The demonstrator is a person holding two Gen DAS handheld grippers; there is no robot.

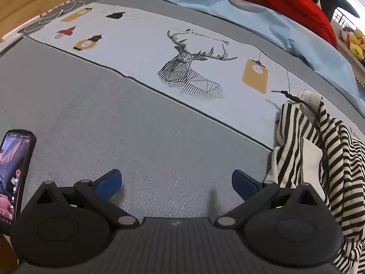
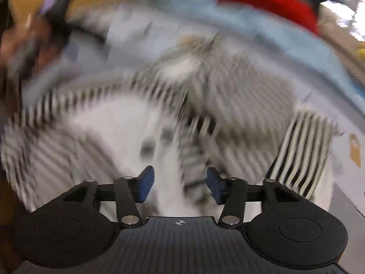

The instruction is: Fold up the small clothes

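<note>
A black-and-white striped garment point(image 1: 328, 159) with white panels lies crumpled at the right of the bed in the left wrist view. My left gripper point(image 1: 176, 183) is open and empty over the grey sheet, left of the garment. The right wrist view is heavily blurred. There the striped garment point(image 2: 228, 96) fills the middle. My right gripper point(image 2: 180, 183) is open just above it, and blurred cloth shows between the blue pads point(image 2: 146, 182).
The grey bed sheet point(image 1: 114, 118) carries a pale band with a deer print point(image 1: 189, 68). A phone point(image 1: 13, 175) with a lit screen lies at the left. A light blue quilt point(image 1: 273, 22) and a red cushion point(image 1: 285, 2) lie at the far side.
</note>
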